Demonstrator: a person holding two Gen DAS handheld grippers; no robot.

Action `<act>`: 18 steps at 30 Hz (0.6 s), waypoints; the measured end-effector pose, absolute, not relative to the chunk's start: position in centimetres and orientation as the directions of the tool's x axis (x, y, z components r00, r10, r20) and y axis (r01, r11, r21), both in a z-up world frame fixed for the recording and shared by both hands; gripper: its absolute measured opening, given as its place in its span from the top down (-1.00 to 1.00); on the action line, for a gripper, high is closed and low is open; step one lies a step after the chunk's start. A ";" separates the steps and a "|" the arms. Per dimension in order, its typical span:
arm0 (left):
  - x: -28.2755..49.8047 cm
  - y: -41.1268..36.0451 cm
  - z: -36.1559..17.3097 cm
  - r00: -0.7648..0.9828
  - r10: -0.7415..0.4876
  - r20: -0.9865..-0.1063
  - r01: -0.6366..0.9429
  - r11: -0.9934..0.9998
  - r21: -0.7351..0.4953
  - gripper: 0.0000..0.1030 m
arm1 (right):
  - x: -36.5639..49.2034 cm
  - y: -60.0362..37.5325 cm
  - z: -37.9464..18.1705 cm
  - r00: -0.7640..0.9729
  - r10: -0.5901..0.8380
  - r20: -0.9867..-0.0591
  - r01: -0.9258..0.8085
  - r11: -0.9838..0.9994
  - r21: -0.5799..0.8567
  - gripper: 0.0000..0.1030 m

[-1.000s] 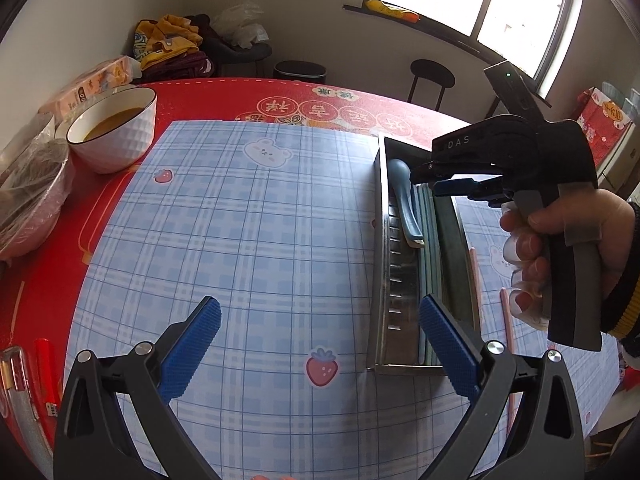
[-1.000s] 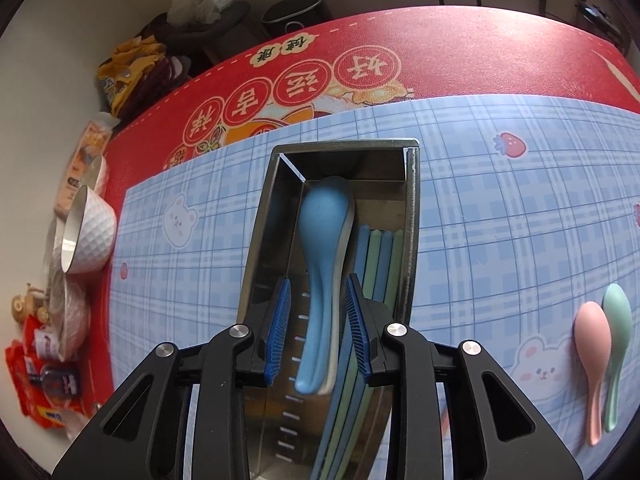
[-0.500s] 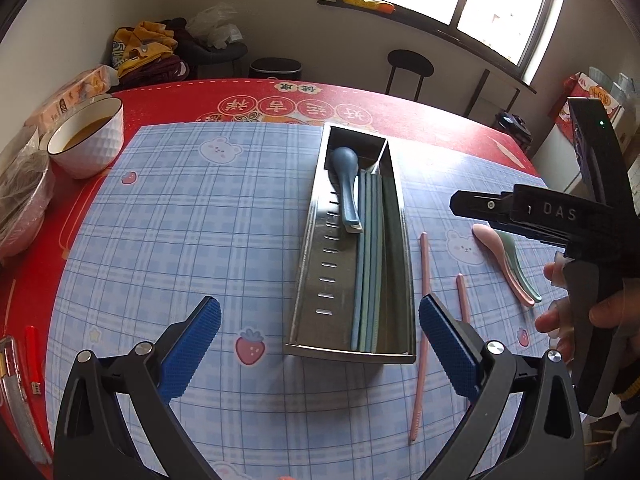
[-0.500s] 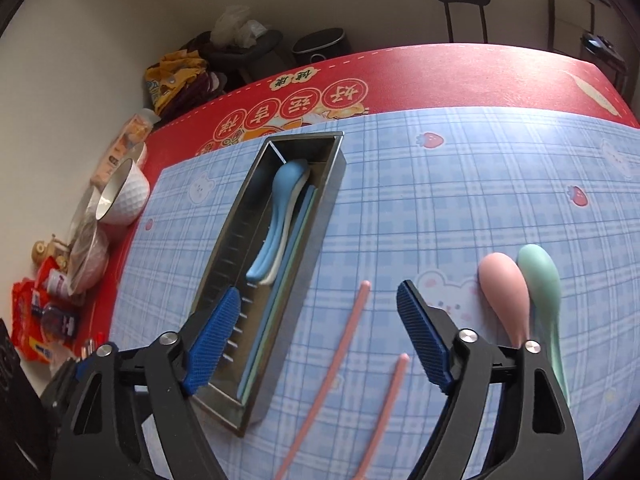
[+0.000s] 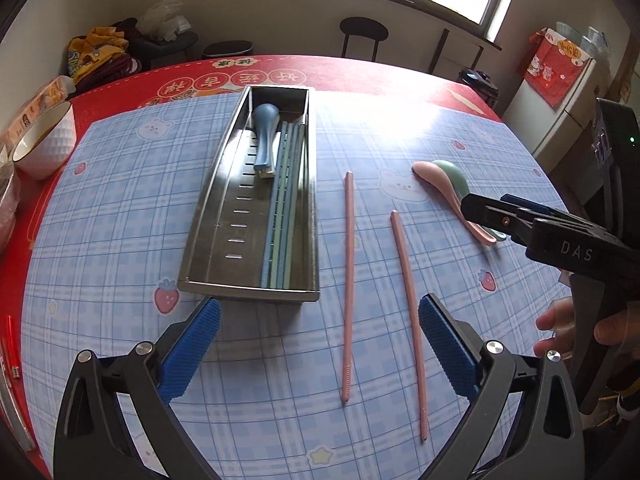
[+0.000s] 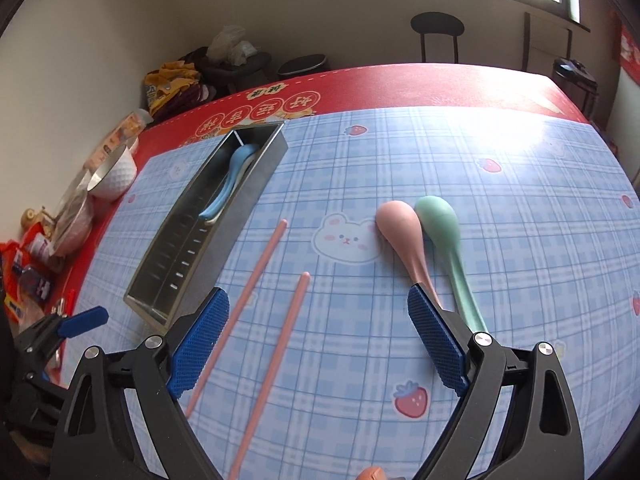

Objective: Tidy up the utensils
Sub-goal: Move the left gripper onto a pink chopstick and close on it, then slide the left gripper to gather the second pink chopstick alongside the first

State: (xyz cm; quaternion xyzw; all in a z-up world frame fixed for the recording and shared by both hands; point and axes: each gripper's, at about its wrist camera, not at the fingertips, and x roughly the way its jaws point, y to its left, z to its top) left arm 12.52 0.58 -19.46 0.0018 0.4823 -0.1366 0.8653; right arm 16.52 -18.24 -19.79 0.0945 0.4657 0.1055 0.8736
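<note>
A steel utensil tray point(image 5: 208, 216) point(image 6: 256, 168) lies on the blue checked mat. It holds a blue spoon point(image 5: 265, 136) point(image 6: 232, 176) and several blue and green chopsticks point(image 5: 285, 200). Two pink chopsticks point(image 5: 349, 280) point(image 5: 408, 312) point(image 6: 260, 264) point(image 6: 280, 344) lie right of the tray. A pink spoon point(image 5: 440, 188) point(image 6: 404, 240) and a green spoon point(image 5: 456, 176) point(image 6: 444, 232) lie side by side further right. My left gripper point(image 5: 320, 352) is open and empty, near the tray's front end. My right gripper point(image 6: 318, 344) point(image 5: 496, 216) is open and empty, above the pink chopsticks and spoon handles.
A white bowl point(image 5: 44, 144) point(image 6: 114, 174) with liquid stands at the table's left edge, with packets and bags point(image 6: 36, 248) beside it. The red tablecloth point(image 5: 360, 76) borders the mat. A stool point(image 5: 364, 36) and clutter stand beyond the table.
My right gripper has let go of the blue spoon in the tray, opened, and moved right toward the pink chopsticks and spoons. My left gripper's view has shifted right, staying open.
</note>
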 end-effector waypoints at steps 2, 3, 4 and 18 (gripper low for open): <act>12.5 -0.6 -19.3 0.494 -0.237 -0.836 0.268 0.957 -0.113 -0.65 | 16.3 -19.0 -20.1 0.533 0.279 -0.799 -0.088 0.957 0.276 -0.70; 12.7 -1.2 -19.4 0.485 -0.238 -0.842 0.280 0.954 -0.109 -0.59 | 16.2 -19.4 -20.3 0.521 0.291 -0.803 -0.086 0.953 0.290 -0.70; 12.9 -1.6 -19.5 0.472 -0.239 -0.849 0.288 0.952 -0.107 -0.42 | 16.1 -19.7 -20.5 0.508 0.298 -0.808 -0.083 0.951 0.299 -0.70; 17.6 -5.7 -23.2 0.336 -0.184 -0.924 0.322 0.944 -0.071 0.78 | 15.3 -24.2 -22.0 0.496 0.290 -0.818 -0.024 0.947 0.321 -0.70</act>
